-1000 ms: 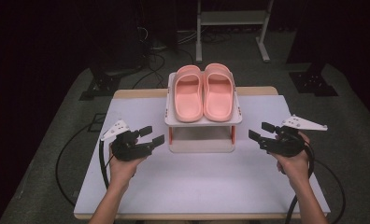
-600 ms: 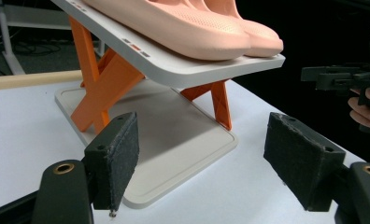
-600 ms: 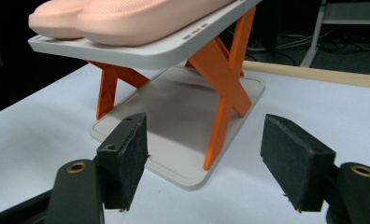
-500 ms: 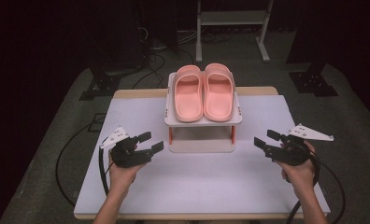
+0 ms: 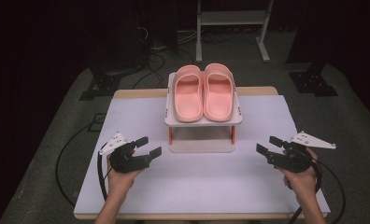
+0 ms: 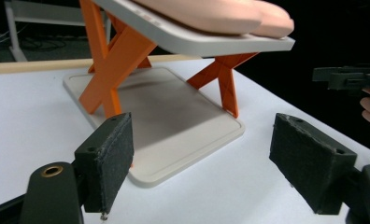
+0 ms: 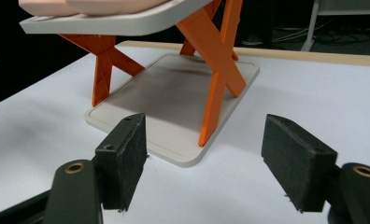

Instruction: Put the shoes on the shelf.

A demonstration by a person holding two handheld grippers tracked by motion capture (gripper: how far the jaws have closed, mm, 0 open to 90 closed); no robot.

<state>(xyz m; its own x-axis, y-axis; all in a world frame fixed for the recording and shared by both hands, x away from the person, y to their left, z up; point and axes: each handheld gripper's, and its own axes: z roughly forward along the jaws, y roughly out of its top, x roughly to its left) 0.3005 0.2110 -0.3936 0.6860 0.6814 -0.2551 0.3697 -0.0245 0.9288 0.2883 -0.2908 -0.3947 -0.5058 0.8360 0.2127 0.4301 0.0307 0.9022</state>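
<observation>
- A pair of pink slippers (image 5: 204, 92) lies side by side on the top shelf (image 5: 203, 121) of a small two-tier rack, toes pointing away from the person. Both sit fully on the shelf, touching each other.
- The rack stands on orange cross legs (image 6: 109, 60) over a grey base plate (image 7: 174, 100). It is at the middle of the white worktop (image 5: 192, 186), toward the far edge.
- The left claw (image 5: 148, 146) hangs low over the worktop, left of the rack and apart from it. Its jaws have just been opening and stand released, with nothing between them.
- The right claw (image 5: 266, 145) hangs low on the opposite side, also apart from the rack. Its jaws are released and empty.
- Assessment: either an approach has not begun or the slippers have been set down and the claws drawn clear. The frames do not settle which.
- If a pick-up follows, each claw must rise above the top shelf, come in over a slipper and close across its strap or side wall without tipping the rack.
</observation>
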